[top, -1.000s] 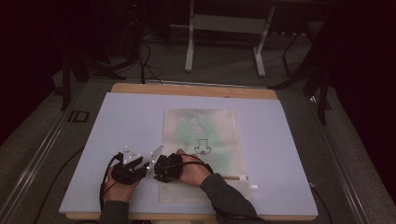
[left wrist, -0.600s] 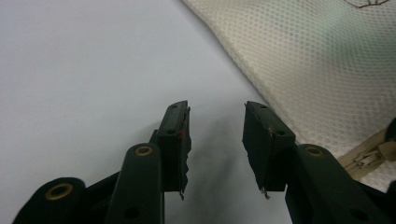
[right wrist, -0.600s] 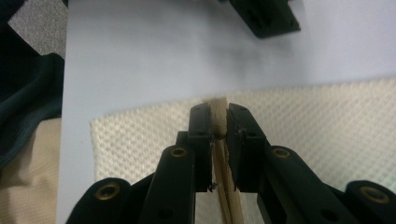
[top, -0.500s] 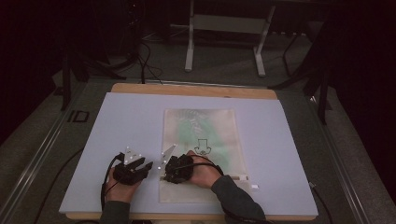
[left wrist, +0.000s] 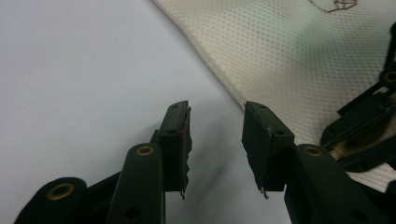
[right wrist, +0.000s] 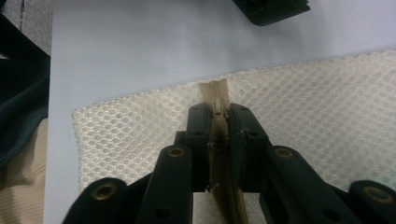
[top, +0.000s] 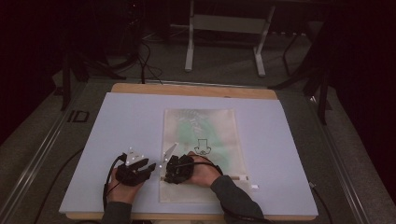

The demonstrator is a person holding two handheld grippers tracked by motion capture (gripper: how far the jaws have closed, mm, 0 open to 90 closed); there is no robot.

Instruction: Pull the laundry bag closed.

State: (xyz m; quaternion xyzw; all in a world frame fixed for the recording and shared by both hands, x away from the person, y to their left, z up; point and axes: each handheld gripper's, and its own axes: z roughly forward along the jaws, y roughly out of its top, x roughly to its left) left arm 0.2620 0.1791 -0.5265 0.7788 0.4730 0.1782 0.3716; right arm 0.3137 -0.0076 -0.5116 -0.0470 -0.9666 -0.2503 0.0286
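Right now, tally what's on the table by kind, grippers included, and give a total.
Grippers: 2, left and right
Mesh bags: 1
Zippers: 1, on the bag
Mats: 1
Total: 5

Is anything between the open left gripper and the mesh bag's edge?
Nothing visible. In the left gripper view the left gripper is open over bare mat, and the mesh bag edge lies just ahead with no object between. The right gripper is shut on the zipper farther along.
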